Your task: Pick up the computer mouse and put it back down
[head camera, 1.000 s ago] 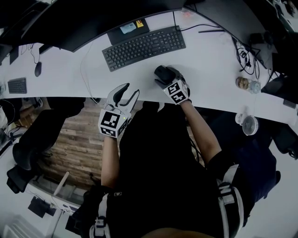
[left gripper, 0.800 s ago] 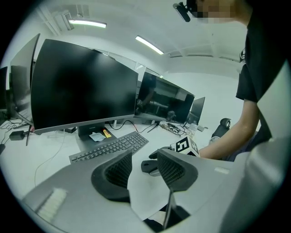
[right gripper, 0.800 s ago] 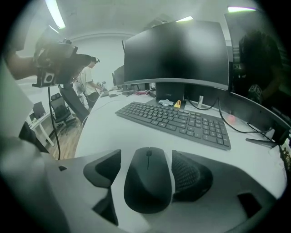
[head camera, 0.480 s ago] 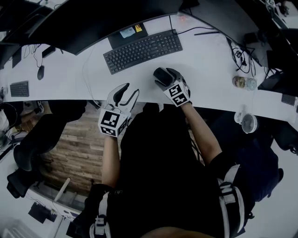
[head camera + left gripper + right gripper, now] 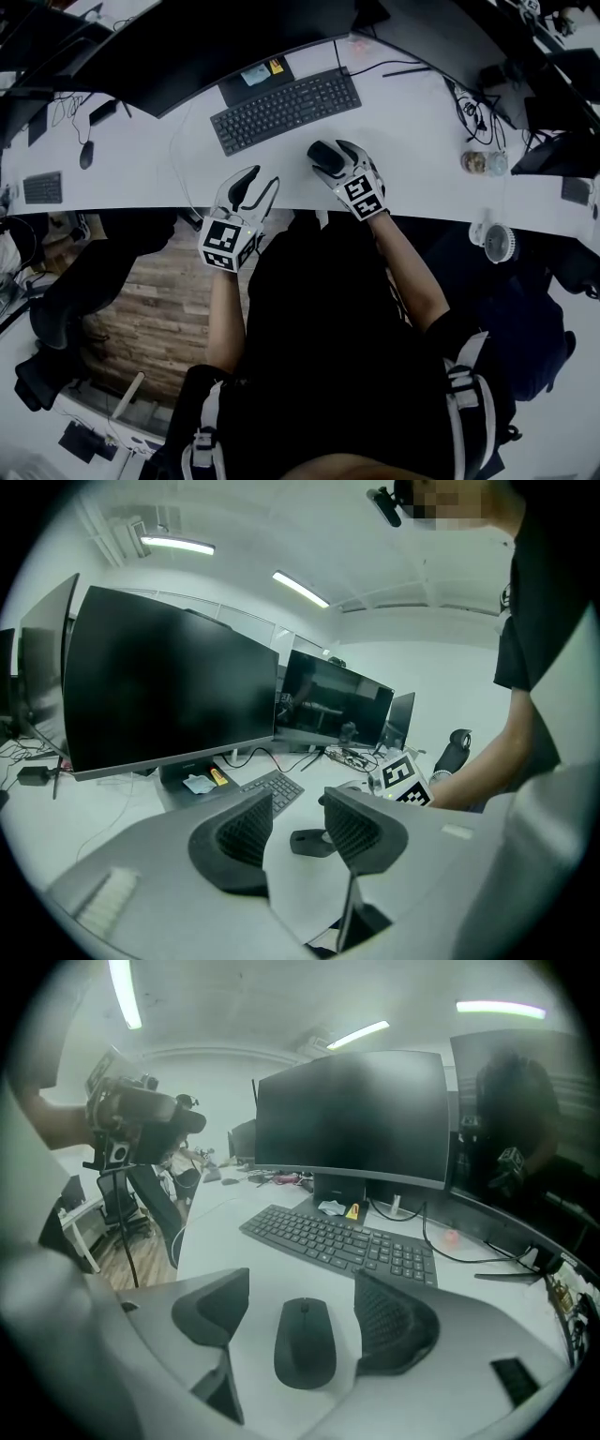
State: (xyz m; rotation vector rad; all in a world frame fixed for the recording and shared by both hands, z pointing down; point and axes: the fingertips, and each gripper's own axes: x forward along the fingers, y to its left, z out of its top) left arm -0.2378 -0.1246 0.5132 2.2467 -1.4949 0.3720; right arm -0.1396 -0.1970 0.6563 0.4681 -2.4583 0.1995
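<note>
The black computer mouse (image 5: 322, 155) lies on the white desk (image 5: 422, 122) just in front of the keyboard. My right gripper (image 5: 336, 161) hangs over it. In the right gripper view the mouse (image 5: 305, 1342) sits between the two dark pads of my right gripper (image 5: 302, 1288), with a strip of white desk showing on each side, so the jaws stand open around it. My left gripper (image 5: 262, 180) is open and holds nothing. It hovers at the desk's front edge, left of the mouse. Its pads (image 5: 246, 829) frame bare desk.
A black keyboard (image 5: 286, 108) lies behind the mouse under a wide dark monitor (image 5: 187, 47). A jar (image 5: 483, 161), cables and a small fan (image 5: 497, 242) are at the right. A second mouse (image 5: 86, 155) and a keypad (image 5: 42, 186) are far left. An office chair (image 5: 75, 281) stands below the desk edge.
My right gripper has lifted and drawn back slightly from the mouse, which stays on the desk. My left gripper has risen slightly at the desk edge.
</note>
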